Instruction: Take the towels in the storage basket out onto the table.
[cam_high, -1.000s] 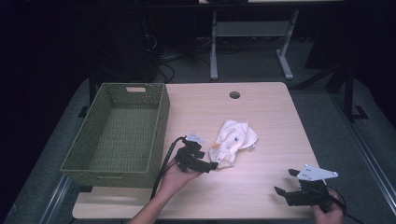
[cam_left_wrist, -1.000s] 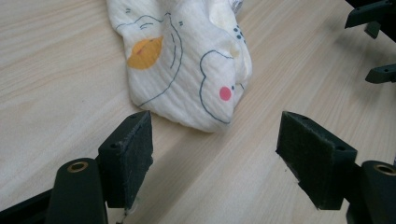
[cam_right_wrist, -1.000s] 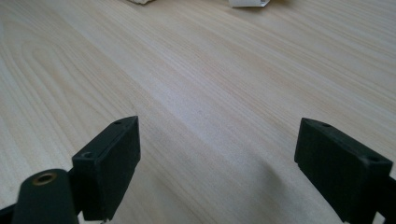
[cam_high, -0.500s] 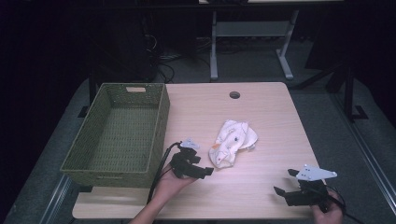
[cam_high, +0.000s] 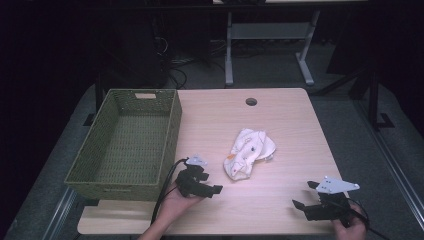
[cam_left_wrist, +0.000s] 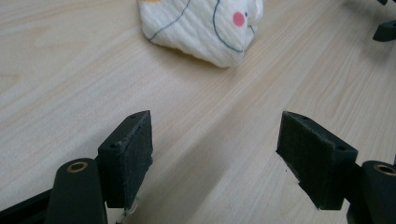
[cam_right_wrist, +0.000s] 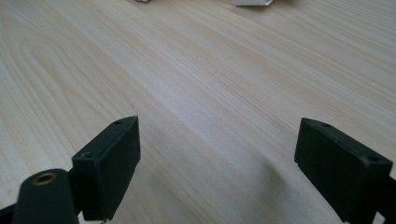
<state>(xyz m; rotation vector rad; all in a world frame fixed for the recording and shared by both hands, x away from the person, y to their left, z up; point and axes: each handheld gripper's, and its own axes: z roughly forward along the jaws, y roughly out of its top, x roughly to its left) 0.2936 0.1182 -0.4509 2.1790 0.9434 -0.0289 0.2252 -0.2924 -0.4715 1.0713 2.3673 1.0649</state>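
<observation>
White cloth (cam_high: 248, 153), one, green basket (cam_high: 125, 145), one, two tools (cam_high: 209, 188) (cam_high: 306, 196), both released.

Each black gripper (cam_high: 207, 189) has square dark foam pads, brass-ringed screw holes, a grey three-cornered plate and a black cable.

White cloth (cam_left_wrist: 205, 28) with blue lines and red dot, olive-green woven basket (cam_high: 127, 142), pale wood table (cam_high: 290, 130)
</observation>
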